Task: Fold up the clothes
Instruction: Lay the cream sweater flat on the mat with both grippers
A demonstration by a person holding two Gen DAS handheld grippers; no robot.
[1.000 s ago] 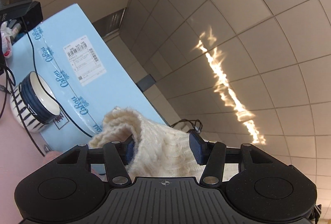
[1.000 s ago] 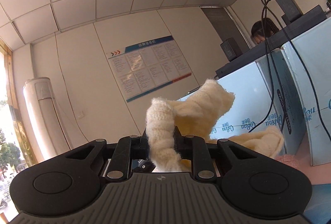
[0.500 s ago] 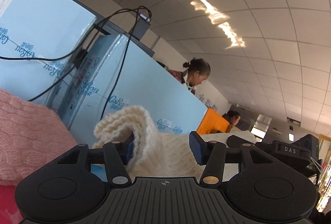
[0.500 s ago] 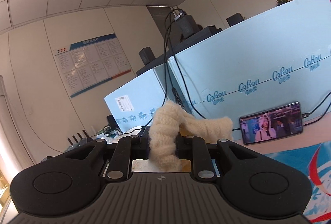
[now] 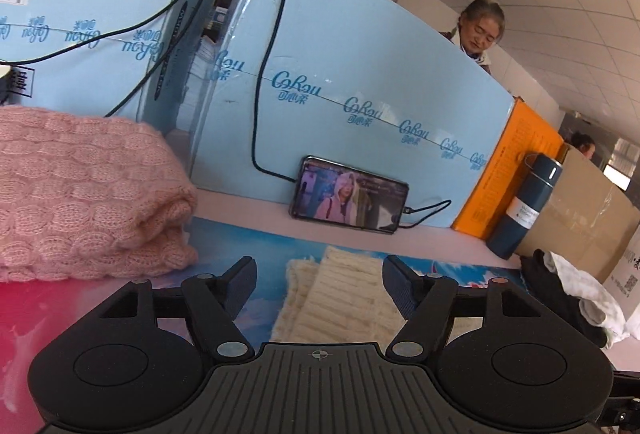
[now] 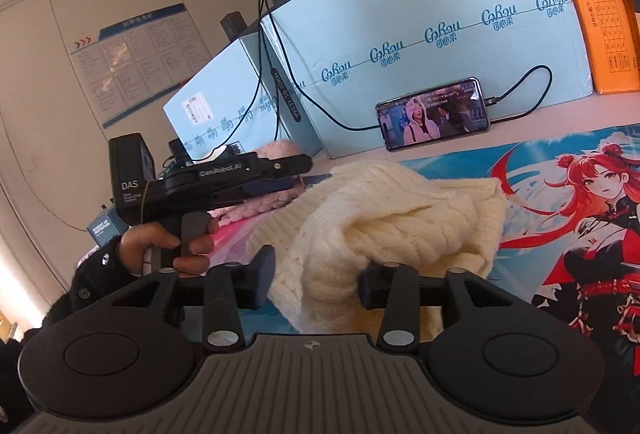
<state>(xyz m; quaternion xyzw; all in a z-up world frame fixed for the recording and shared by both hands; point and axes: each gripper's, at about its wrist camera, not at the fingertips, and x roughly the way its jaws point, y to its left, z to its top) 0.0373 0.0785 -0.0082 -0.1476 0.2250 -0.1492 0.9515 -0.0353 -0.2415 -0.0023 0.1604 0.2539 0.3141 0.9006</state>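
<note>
On the left side of the tabletop sits a pink sweater, already folded into a thick pile near the blue boxes along the back edge. Next to it, the left gripper hangs low over the picture mat with its two fingers wide apart and nothing between them. Just in front of it lies the cream sweater, flat on the mat in the middle of the tabletop. A phone leans on the blue boxes at the back, playing a show. Farther right stand an orange box and a dark bottle, with a dark and white cloth near the right edge. The right gripper is spread open too, but a bunchy lump of the cream sweater sits between its fingers and drapes over the right one, so it is not squeezed. This sweater looks soft, light and floppy, and I think it will sag and stretch if lifted by one spot. The best places to grab it seem to be the thick ribbed edge or two corners at once, so it stays even while folding.
</note>
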